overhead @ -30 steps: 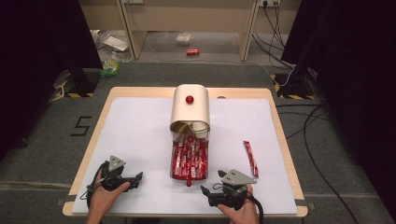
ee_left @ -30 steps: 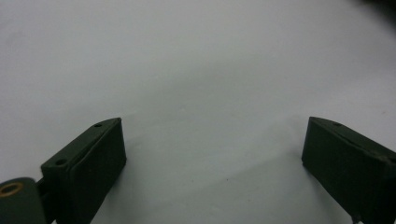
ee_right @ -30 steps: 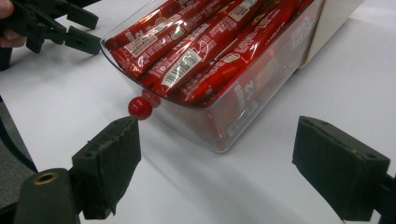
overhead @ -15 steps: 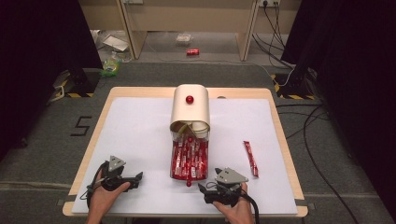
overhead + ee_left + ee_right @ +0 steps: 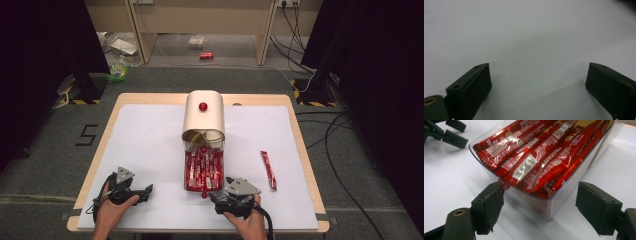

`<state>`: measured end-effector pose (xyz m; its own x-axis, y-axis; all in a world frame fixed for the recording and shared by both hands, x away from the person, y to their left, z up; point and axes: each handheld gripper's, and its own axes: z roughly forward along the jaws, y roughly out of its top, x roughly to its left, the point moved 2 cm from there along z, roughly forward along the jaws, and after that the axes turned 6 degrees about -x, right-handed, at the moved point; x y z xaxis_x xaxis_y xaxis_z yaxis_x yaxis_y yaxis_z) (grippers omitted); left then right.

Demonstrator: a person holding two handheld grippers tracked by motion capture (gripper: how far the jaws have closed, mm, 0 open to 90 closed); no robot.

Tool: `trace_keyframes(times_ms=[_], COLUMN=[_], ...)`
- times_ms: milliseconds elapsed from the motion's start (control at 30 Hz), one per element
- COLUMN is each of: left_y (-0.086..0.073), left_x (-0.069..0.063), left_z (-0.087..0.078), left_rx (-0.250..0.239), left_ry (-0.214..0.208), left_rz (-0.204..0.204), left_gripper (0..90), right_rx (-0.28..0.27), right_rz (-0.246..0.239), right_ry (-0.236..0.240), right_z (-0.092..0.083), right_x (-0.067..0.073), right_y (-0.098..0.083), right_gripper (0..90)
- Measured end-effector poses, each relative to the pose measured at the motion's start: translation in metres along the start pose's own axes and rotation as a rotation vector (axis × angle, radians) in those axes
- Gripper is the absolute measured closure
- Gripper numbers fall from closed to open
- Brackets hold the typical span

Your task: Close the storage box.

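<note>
Near the table's front edge, the right gripper has edged left toward the clear plastic drawer of red sachets, jaws apart; left gripper idle, jaws apart.

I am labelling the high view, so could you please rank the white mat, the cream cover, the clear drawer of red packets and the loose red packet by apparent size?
1. White mat, by far the largest.
2. Cream cover.
3. Clear drawer of red packets, somewhat smaller than the cover.
4. Loose red packet, the smallest.
</note>
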<state>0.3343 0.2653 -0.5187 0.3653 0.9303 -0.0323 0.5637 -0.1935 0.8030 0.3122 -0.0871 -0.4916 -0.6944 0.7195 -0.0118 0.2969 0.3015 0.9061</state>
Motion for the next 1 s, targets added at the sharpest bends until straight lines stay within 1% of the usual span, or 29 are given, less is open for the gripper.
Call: trace_keyframes(times_ms=[67,167,300,367,500,800,900,967,1000], left_y=[0.0,0.0,0.0,0.0,0.0,0.0,0.0,0.0,0.0], left_x=[0.0,0.0,0.0,0.0,0.0,0.0,0.0,0.0,0.0], left_z=[0.0,0.0,0.0,0.0,0.0,0.0,0.0,0.0,0.0], left_rx=[0.0,0.0,0.0,0.0,0.0,-0.001,0.0,0.0,0.0], left_ry=[0.0,0.0,0.0,0.0,0.0,0.0,0.0,0.0,0.0], left_rz=[0.0,0.0,0.0,0.0,0.0,0.0,0.0,0.0,0.0], left_gripper=[5.4,5.5,5.4,5.5,5.4,5.4,5.5,5.5,5.5], right_rx=[-0.009,-0.038,-0.058,-0.069,-0.07,-0.082,-0.083,-0.084,-0.082], right_rz=[0.006,-0.003,0.01,0.029,0.047,0.042,0.057,0.052,0.058], right_ry=[0.002,-0.003,-0.018,-0.027,-0.035,-0.057,-0.06,-0.061,-0.063], right_z=[0.002,0.004,0.005,0.006,0.007,0.016,0.02,0.024,0.025], right_x=[0.0,-0.001,-0.005,-0.006,-0.01,-0.016,-0.018,-0.021,-0.022], right_y=[0.002,0.006,0.01,0.011,0.011,0.014,0.015,0.015,0.016], right_gripper=[22.9,23.3,23.5,23.9,23.2,22.4,22.0,21.6,21.4])
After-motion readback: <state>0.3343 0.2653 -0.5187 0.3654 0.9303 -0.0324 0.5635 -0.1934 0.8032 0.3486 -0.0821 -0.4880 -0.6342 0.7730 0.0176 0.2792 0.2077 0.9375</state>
